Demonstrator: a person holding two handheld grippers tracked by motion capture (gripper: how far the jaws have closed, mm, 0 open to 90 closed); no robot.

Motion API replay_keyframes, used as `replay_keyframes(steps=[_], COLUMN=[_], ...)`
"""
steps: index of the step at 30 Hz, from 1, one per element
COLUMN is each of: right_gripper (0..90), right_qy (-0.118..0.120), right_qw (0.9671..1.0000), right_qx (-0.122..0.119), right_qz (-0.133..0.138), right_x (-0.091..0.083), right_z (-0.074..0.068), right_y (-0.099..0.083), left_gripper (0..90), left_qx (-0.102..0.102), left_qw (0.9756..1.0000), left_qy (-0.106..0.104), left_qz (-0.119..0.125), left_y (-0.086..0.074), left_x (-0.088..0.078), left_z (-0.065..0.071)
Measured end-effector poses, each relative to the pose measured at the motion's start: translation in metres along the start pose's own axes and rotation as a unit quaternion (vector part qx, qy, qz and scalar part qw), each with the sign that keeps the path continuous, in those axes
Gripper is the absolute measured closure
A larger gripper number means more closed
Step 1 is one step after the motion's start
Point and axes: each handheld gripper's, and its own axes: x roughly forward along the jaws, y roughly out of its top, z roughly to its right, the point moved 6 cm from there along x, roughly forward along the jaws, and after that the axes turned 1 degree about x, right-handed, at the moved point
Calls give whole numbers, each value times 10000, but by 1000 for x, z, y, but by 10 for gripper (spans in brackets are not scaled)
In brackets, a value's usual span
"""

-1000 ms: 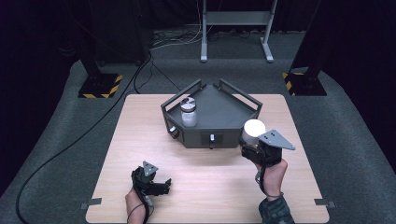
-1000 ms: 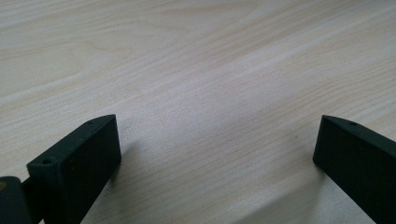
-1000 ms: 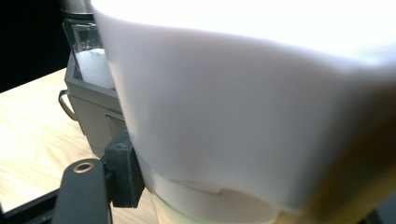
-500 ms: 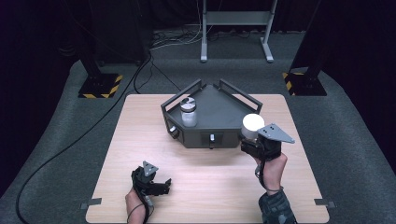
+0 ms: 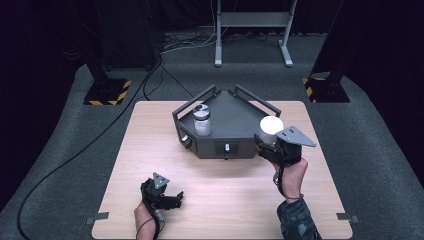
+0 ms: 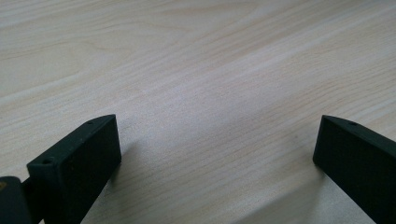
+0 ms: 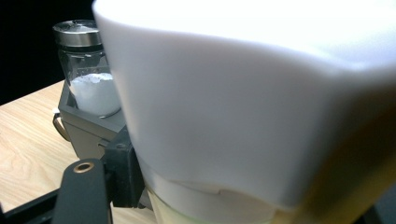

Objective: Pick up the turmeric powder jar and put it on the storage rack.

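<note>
A white-capped container (image 5: 271, 125) is gripped by my right gripper (image 5: 267, 145), which is shut on its body below the cap, at the right front corner of a dark grey angular tray (image 5: 235, 112). Up close in the right gripper view, the container (image 7: 261, 116) sits against a black finger (image 7: 122, 172). A glass jar (image 5: 202, 120) with a metal lid and white powder stands in the tray's left side, and the jar (image 7: 91, 70) is upright. My left gripper (image 5: 167, 197) rests low over the wooden table (image 5: 225, 190), open, with bare wood between its jaws (image 6: 217, 149).
The tray has raised handle bars along its back edges and small knobs on its front face. A black cable (image 5: 75, 155) trails across the grey floor at the left. Stand bases with yellow-black stripes (image 5: 107, 92) sit beyond the table.
My right gripper has carried the white-capped container slightly farther from the person, toward the tray's right corner. The left gripper has stayed put.
</note>
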Motion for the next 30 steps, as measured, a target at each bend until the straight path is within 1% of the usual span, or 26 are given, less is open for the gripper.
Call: replay_keyframes(steps=[13, 21, 26, 30], right_gripper=[298, 298, 298, 298], right_qy=[-19, -26, 11, 60], right_qw=[10000, 10000, 10000, 10000], right_qx=[-42, -1, 7, 56], right_qz=[16, 30, 5, -23], right_x=[6, 11, 17, 25], right_z=[3, 8, 9, 11], right_y=[12, 17, 21, 24], left_gripper=[6, 6, 6, 6], left_qx=[-1, -1, -1, 2], left_qw=[10000, 10000, 10000, 10000], left_qy=[-2, 0, 0, 0], left_qz=[-1, 0, 0, -1], left_y=[0, 0, 0, 0], left_x=[0, 0, 0, 0], left_z=[0, 0, 0, 0])
